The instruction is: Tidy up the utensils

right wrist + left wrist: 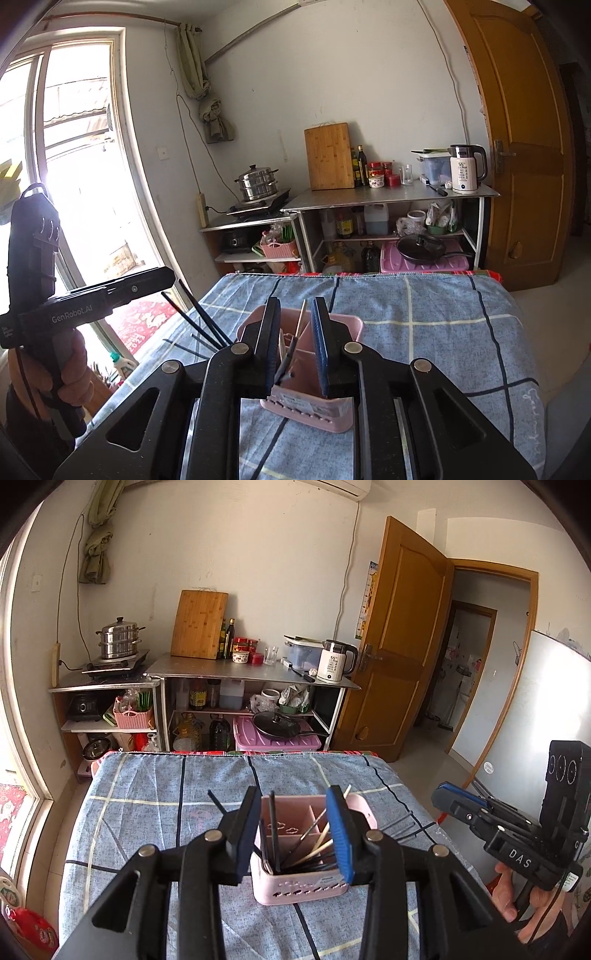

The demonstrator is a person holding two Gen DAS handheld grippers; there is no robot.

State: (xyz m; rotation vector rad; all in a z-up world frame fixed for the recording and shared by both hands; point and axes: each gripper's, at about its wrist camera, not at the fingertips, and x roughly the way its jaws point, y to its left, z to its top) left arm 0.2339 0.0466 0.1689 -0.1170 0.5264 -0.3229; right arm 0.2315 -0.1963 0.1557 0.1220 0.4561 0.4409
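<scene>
A pink utensil holder [295, 886] stands on the blue checked tablecloth [147, 812]. It holds several black chopsticks [273, 823] and wooden chopsticks [321, 842]. My left gripper [295, 834] is open, its fingers on either side of the holder, empty. More black chopsticks [410, 830] lie on the cloth to the right of the holder. In the right wrist view the holder [310, 402] sits between the fingers of my right gripper [295, 347], which is open and empty. The left gripper also shows there at the left [162, 277], with black chopsticks [199, 314] sticking up beside it.
A steel kitchen rack [251, 672] with a cutting board [199, 624], bottles, a kettle [334, 661] and a steamer pot [118, 642] stands behind the table. A wooden door [399, 638] is open at the right. A window [74, 166] is at the left.
</scene>
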